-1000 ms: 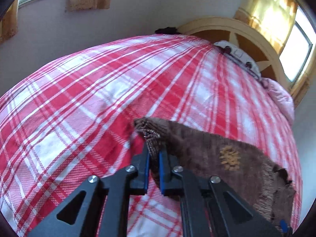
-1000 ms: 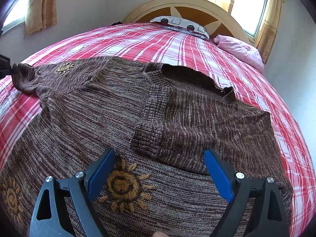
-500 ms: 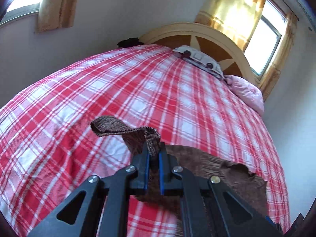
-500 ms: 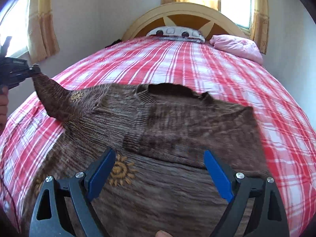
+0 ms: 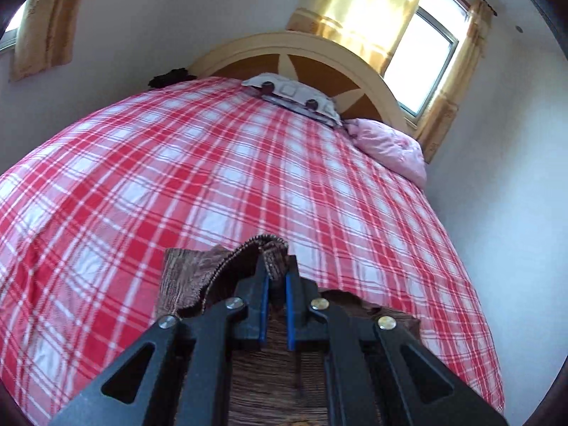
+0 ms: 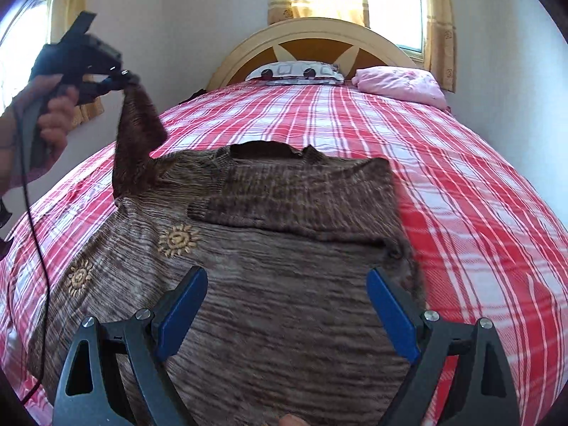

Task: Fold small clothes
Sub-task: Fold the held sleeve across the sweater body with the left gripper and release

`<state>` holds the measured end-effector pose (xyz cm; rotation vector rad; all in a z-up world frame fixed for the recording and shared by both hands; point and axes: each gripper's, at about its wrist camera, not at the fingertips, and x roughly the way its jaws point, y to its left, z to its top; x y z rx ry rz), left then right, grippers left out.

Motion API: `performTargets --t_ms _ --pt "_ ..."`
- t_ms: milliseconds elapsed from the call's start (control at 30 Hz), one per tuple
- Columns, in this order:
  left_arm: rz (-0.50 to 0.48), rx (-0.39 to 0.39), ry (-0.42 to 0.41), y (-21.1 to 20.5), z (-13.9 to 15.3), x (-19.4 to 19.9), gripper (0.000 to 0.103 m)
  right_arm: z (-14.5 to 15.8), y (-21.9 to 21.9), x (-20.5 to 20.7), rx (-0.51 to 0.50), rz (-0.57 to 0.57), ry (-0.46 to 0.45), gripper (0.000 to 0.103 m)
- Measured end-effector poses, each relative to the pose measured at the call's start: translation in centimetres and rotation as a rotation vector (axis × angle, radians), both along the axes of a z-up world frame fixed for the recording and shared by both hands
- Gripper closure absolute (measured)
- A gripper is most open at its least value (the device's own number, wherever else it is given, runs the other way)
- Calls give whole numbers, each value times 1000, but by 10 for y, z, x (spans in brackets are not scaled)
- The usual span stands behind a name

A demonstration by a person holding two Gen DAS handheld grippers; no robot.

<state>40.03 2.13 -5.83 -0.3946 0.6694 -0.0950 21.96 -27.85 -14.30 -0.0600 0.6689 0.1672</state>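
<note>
Sweater [image 6: 284, 284] lies flat on the plaid bed [image 6: 479, 213], neck toward the headboard [image 6: 312, 42], one sleeve folded across the chest. Left gripper [image 5: 276, 277], clamped on the other sleeve's cuff, holds it up. Right gripper [image 6: 287, 305] hovers wide open, empty.

No readable text, label, brand, number or sign appears in either view.

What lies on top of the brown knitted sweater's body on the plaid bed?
One sleeve lies folded across the brown knitted sweater, below the neckline. It hides the knit beneath. The other sleeve is lifted, pinched in the left hand-held gripper.
</note>
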Motion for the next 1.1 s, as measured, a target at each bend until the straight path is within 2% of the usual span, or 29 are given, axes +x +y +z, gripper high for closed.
performTargets --t_ms 133,233,467,567,600,700,767,833,867,933,1000,1067,1100 --pt "-53 -11 12 -42 -6 6 95 -1 -14 -5 47 -25 -15 12" --pt "-100 -9 43 -80 -22 10 95 -6 -22 -5 74 -39 -15 12" --pt "-164 75 91 -143 -61 9 94 -18 -29 0 88 -53 16 12" --pt "-211 145 129 -161 -74 4 84 -24 -31 2 90 -56 37 12" --pt "-225 157 131 -163 -74 2 76 -25 -32 2 94 -58 43 12" --pt "-240 242 96 -155 -71 -15 43 -26 -34 2 106 -58 47 12" --pt "-242 295 44 -141 -67 -28 37 -28 -35 3 108 -59 53 12" --pt "-204 419 14 -123 -70 -35 28 -28 -35 4 106 -60 55 12" --pt "-146 514 8 -106 -76 -37 28 -28 -35 3 106 -60 52 12" --pt "-49 617 39 -75 -88 -29 28 -26 -35 1 108 -62 44 12" --pt "17 637 98 -46 -102 -20 28 -20 -33 2 102 -52 46 12" --pt "44 657 210 -17 -123 -7 28 -8 -27 4 91 -32 45 12" --pt "52 661 240 -10 -131 -5 28 0 -22 8 84 -21 43 12"
